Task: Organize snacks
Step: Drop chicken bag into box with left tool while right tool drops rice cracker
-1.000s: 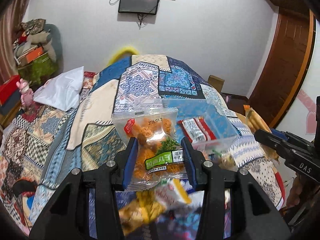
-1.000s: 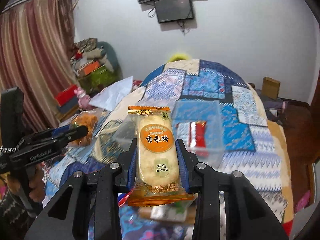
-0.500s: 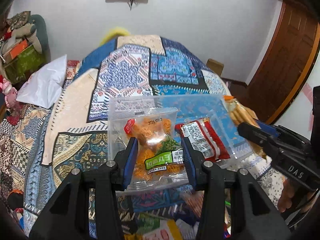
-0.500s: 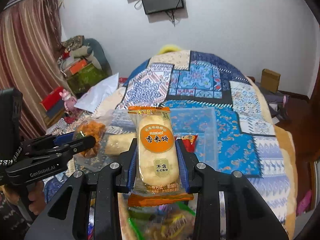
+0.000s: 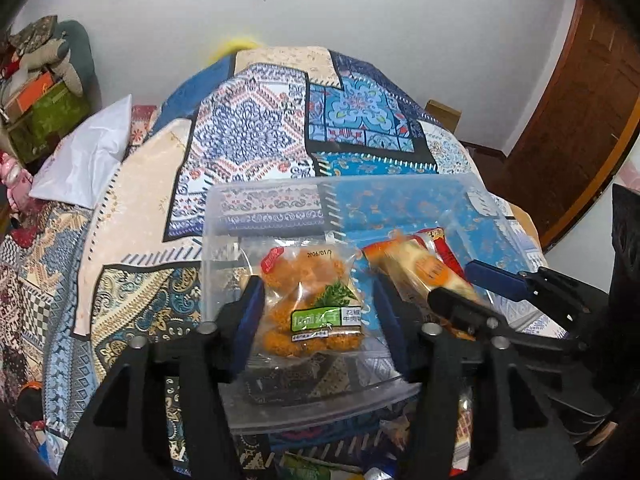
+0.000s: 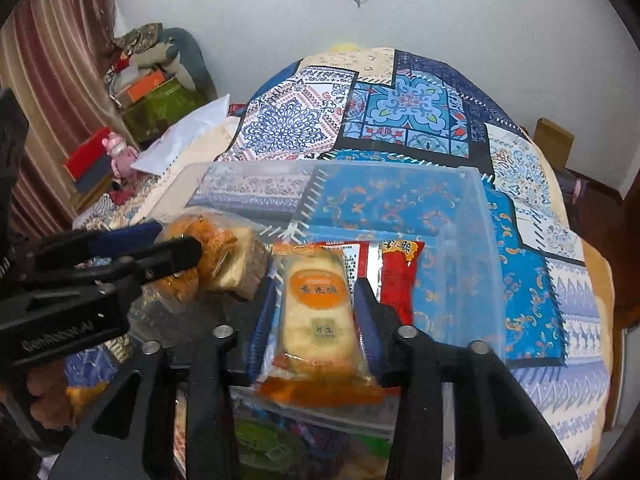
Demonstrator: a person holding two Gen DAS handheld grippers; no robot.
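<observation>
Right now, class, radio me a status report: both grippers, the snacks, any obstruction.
Left gripper shut on fried-snack packet. Right gripper shut on rice-cracker packet. Both over clear bin; red packet already inside.

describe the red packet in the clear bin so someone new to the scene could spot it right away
On the patchwork quilt sits a clear bin. The red packet lies on its floor, just right of the rice cracker that the right gripper holds. It is the only red, foil-edged wrapper there; its neighbours are clear with pale or orange contents.
</observation>
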